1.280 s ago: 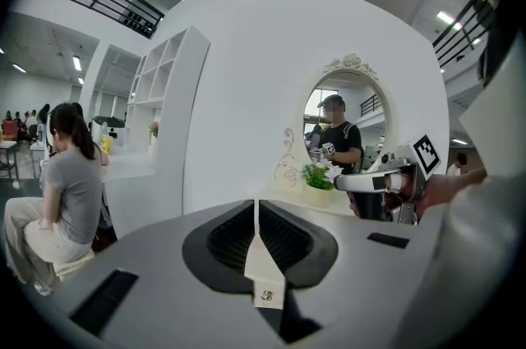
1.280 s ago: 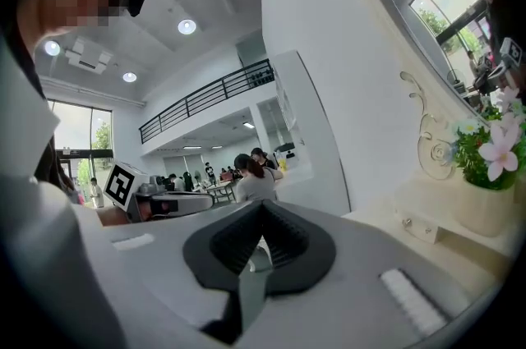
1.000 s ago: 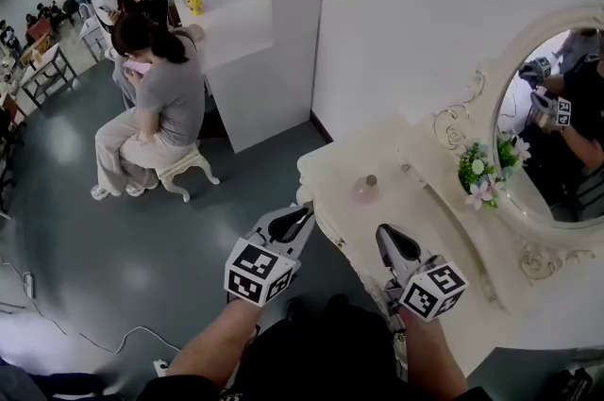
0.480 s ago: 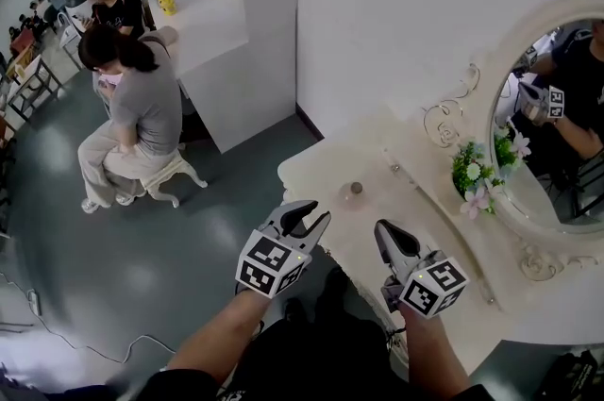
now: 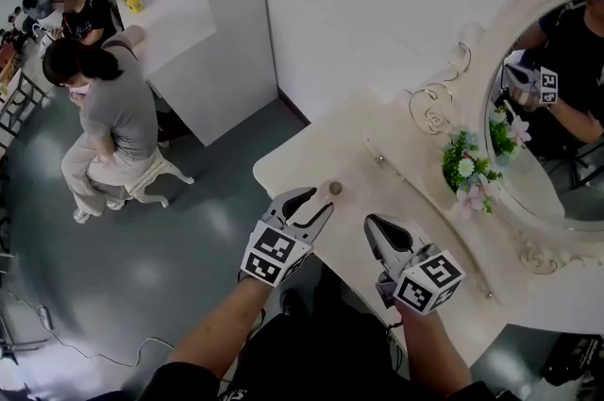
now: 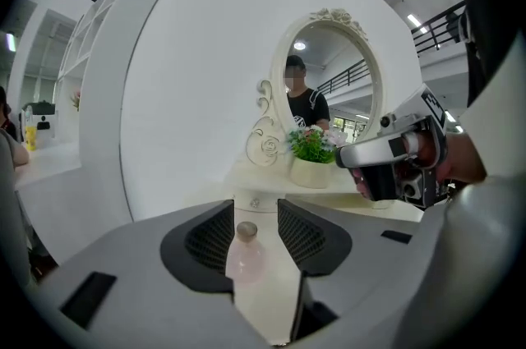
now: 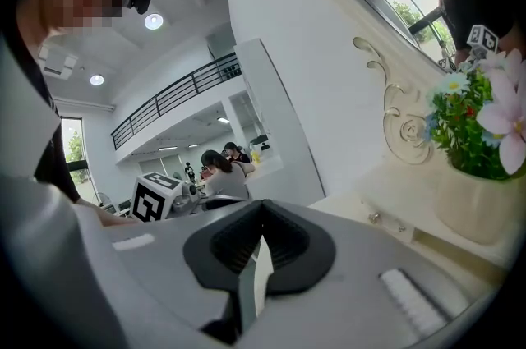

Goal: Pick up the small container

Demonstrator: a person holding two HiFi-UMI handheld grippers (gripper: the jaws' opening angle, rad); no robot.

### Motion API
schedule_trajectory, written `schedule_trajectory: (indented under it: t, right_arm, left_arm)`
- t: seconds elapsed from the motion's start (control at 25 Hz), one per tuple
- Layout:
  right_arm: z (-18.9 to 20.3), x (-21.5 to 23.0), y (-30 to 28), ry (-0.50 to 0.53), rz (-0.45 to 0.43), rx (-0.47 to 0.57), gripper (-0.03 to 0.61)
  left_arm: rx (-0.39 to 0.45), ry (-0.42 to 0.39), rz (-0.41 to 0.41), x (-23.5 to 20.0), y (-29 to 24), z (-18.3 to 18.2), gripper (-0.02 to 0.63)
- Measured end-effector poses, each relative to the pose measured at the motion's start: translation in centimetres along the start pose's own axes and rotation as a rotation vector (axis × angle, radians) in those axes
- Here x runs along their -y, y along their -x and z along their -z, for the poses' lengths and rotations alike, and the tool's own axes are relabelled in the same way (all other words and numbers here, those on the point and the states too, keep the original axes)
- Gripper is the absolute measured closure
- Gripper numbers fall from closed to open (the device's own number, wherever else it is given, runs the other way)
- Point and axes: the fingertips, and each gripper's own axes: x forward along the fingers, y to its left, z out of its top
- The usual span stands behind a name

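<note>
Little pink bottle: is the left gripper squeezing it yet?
No, the left gripper's jaws, which have just been opening, stand apart on either side of the little pink bottle without clamping it.

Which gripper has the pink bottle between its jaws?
The left gripper, jaws just opened around the pink bottle, not gripping; the right gripper is shut, empty.

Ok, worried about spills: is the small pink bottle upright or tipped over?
Upright: the small pink bottle stands on its base on the dressing table, its round cap on top.
</note>
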Motion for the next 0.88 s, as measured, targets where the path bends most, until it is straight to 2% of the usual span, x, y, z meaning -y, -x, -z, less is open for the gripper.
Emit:
schedule_trajectory:
  t: [0.36, 0.64, 0.88]
  right_arm:
    - [0.8, 2.6, -0.5, -0.019, 0.020, -0.029, 0.568]
    - [1.3, 3.6, -0.5, -0.029, 0.026, -0.048, 0.568]
    - [1.4, 4.8, -0.4, -0.039, 0.041, -0.055, 0.568]
  left_arm:
    - [-0.054, 0.001, 0.014, -0.7, -4.8, 2.9, 0.436]
    - [-0.081, -0.011, 0.007, -1.1, -7.6, 4.7, 0.390]
    - [-0.113, -0.021, 0.006, -1.3, -9.6, 6.4, 0.387]
